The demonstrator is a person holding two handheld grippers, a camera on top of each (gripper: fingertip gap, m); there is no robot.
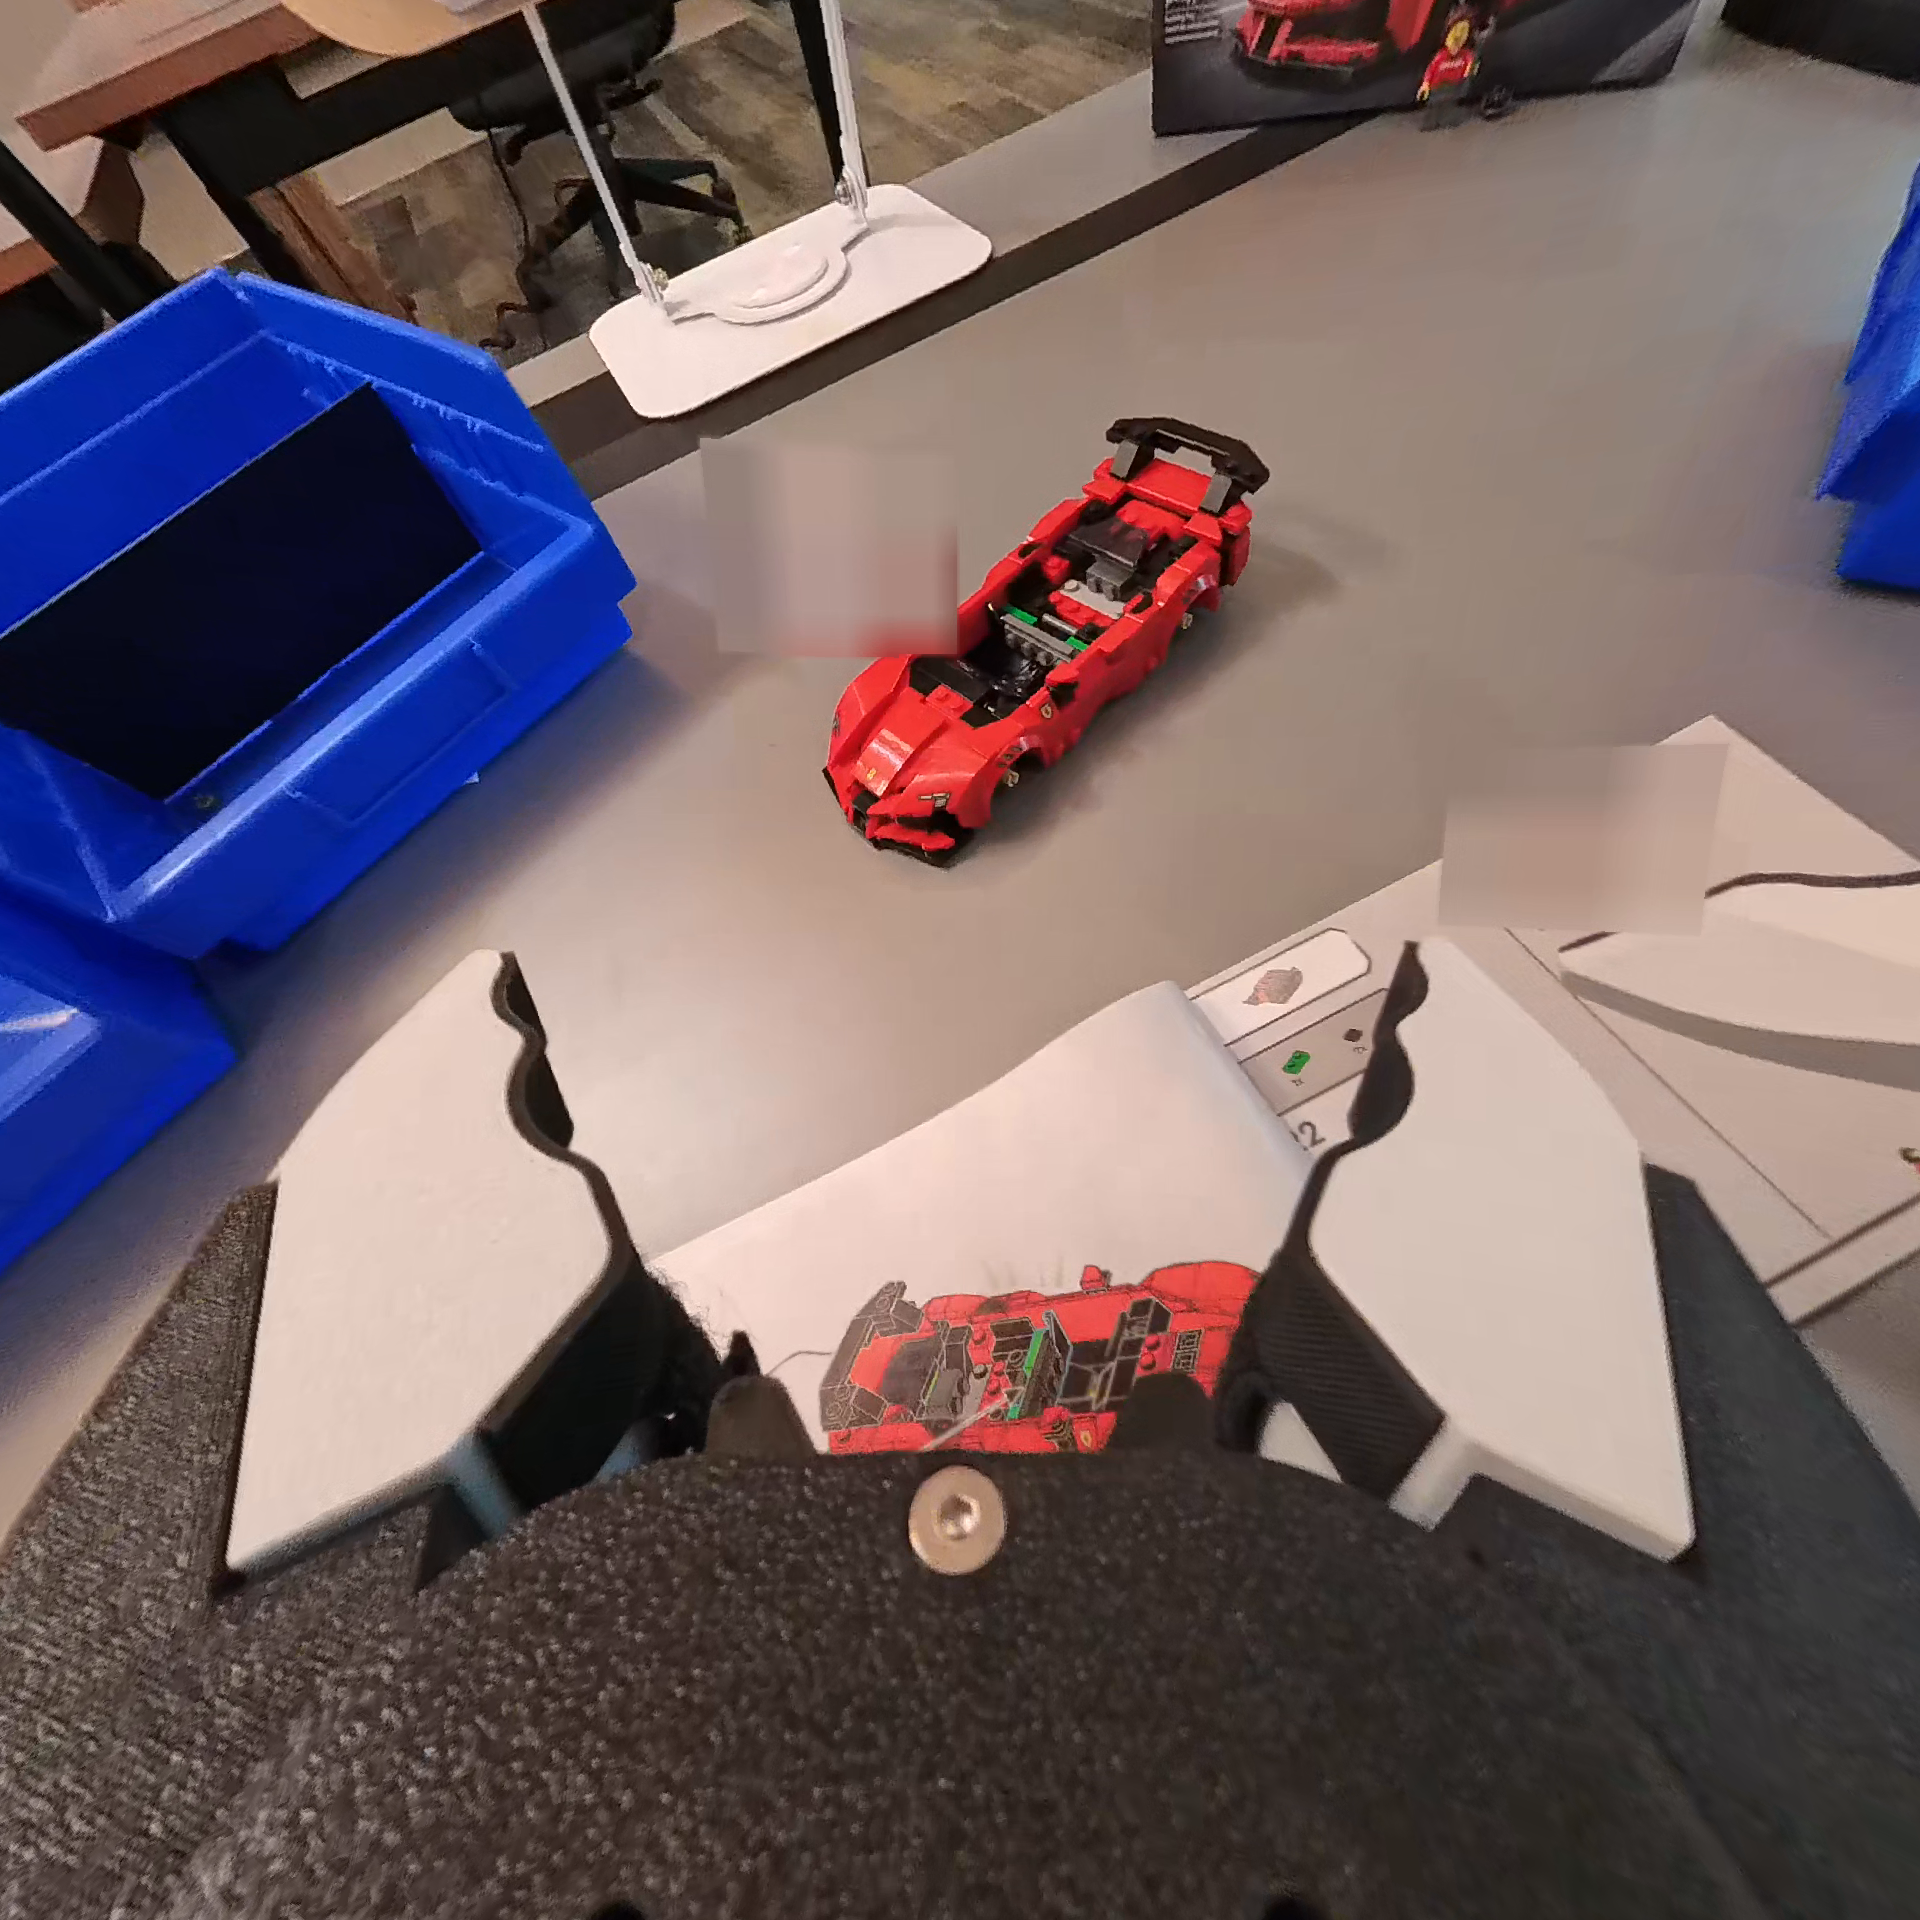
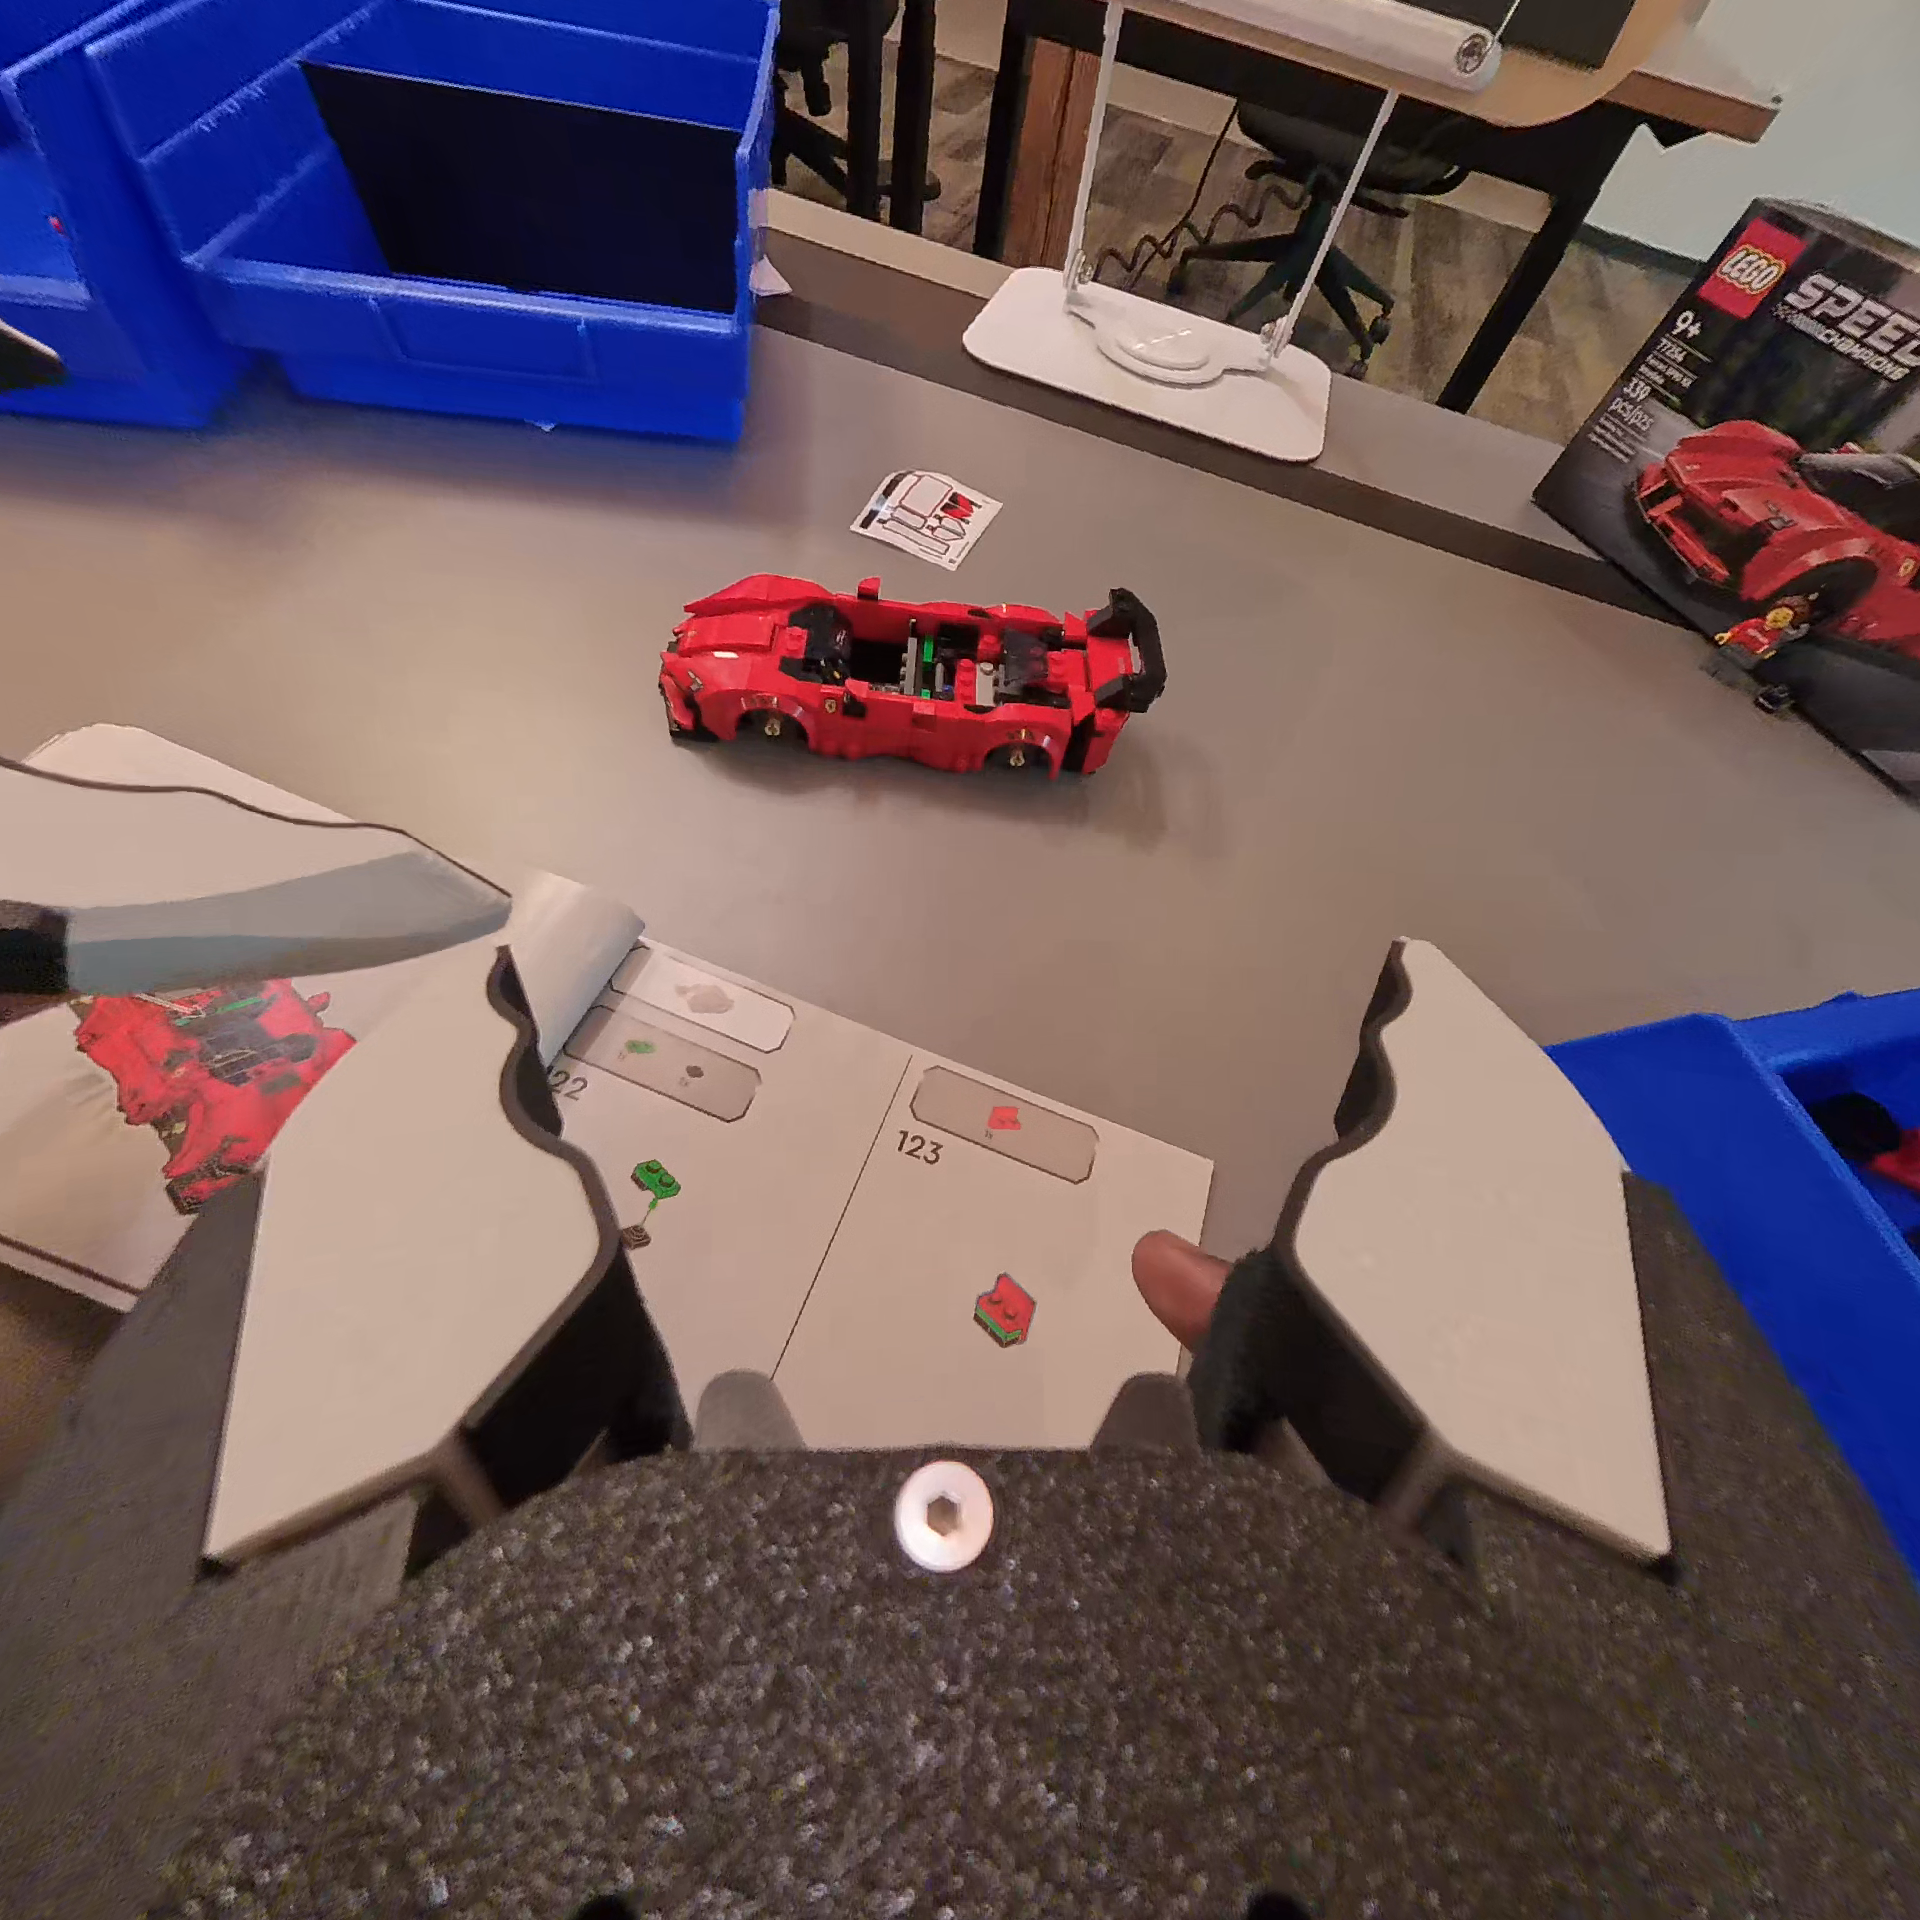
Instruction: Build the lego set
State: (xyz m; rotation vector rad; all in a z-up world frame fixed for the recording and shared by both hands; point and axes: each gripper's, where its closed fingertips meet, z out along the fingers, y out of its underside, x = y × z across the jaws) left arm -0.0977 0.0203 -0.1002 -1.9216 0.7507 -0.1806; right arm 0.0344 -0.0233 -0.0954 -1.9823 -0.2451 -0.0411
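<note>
Nearest the lens in both wrist views are white-faced, black-backed gripper fingers hovering over an open paper instruction booklet (image 2: 997,1226) on the grey tabletop (image 2: 1299,831). Both the left gripper (image 1: 951,1049) and the right gripper (image 2: 940,1049) stand wide open, holding nothing. A gloved fingertip (image 2: 1174,1294) shows by the right gripper's inner finger. Beyond the booklet sits the red brick-built sports car with a black rear wing (image 1: 1049,649), roof off, cabin exposed, well apart from both grippers. In the right wrist view its long axis runs left to right, nose left, wing right. One booklet page curls up, hiding part of the step beneath. Blue plastic bins (image 1: 270,613) are cut off by the frame edges, as is the set's printed box (image 2: 1766,488). A small sticker sheet (image 2: 927,516) lies behind the car.
</note>
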